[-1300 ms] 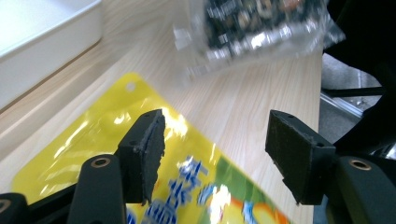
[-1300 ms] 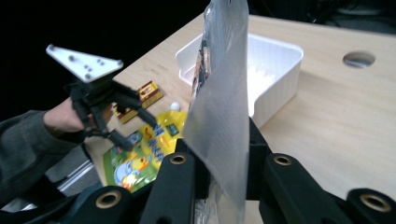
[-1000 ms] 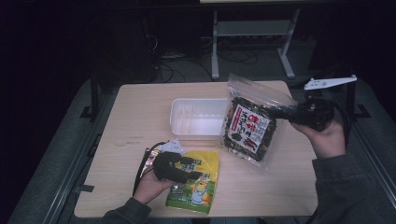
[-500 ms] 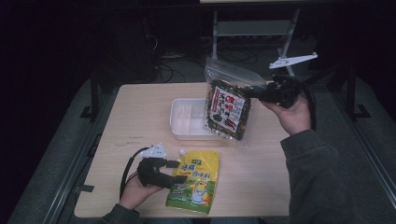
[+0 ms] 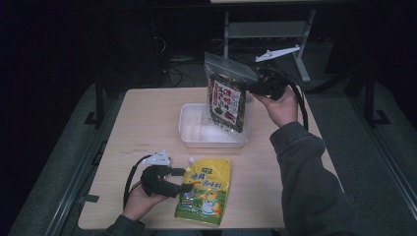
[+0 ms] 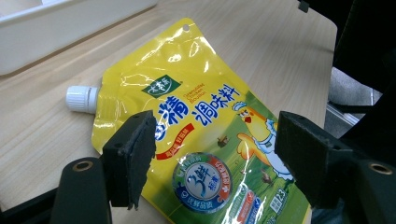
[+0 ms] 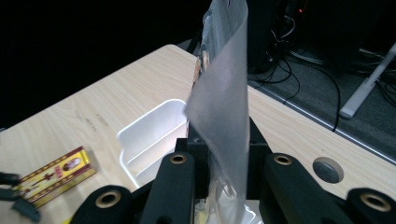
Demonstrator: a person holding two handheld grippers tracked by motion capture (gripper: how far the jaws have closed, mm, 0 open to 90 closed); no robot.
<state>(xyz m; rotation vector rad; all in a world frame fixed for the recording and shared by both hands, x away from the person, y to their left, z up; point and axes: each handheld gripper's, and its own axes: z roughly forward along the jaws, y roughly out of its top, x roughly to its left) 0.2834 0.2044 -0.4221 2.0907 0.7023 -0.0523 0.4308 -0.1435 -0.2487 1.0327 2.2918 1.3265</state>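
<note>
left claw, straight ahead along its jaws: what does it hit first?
Most likely the yellow spouted pouch: the left claw stands open right above it, jaws apart on either side. Beyond lies bare table, though depth is hard to judge.

The right gripper holds a clear snack bag above the white tray; the yellow spouted pouch lies flat.

1. A wooden table carries everything.
2. A small red-and-gold box lies flat on it, beside the tray's corner.
3. A round hole sits near one table edge.
4. Cables and a metal stand lie on the floor beyond the far edge.
</note>
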